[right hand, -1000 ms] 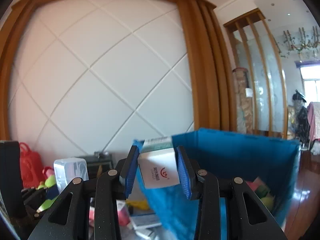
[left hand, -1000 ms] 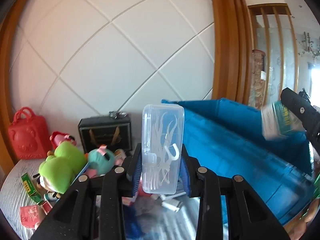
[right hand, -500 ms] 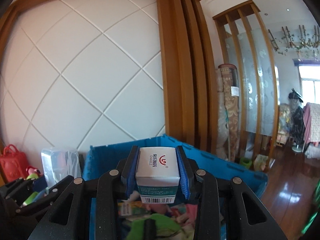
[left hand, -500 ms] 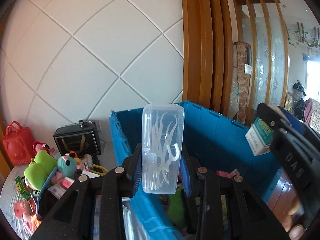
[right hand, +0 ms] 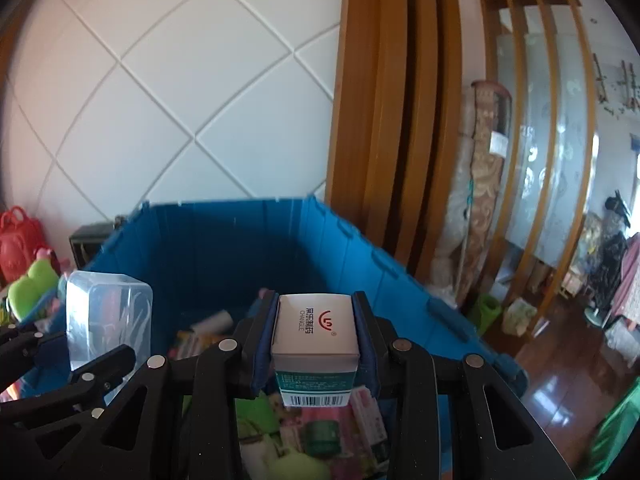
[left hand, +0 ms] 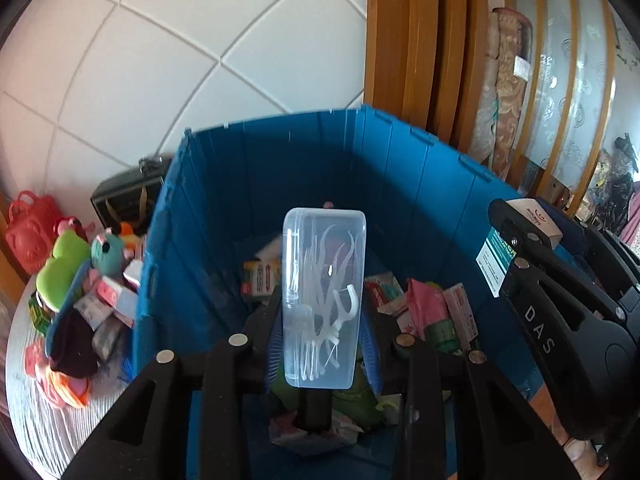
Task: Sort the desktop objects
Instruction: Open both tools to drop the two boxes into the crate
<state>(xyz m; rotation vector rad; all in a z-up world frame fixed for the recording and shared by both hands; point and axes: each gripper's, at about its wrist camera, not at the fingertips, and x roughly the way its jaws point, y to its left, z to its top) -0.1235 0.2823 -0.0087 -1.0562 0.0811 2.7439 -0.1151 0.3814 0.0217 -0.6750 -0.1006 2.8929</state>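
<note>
The left gripper [left hand: 322, 344] clamps a clear floss box [left hand: 323, 300]; at its 3 o'clock, the right gripper [right hand: 316, 344] clamps a white carton [right hand: 314, 330], both above the blue bin [left hand: 280, 168].

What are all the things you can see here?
Floss pick case: one, clear, in the left claw over the bin.
Medicine box: one, white and green, in the right claw over the bin.
Storage bin: one, blue, open, holding small packets.
Frog plush: one, green, left of the bin.
Bear-shaped bag: one, red, far left by the wall.
Gift bag: one, black, behind the toys.
Left claw: one, black with blue pads.
Right claw: one, black with blue pads.
</note>
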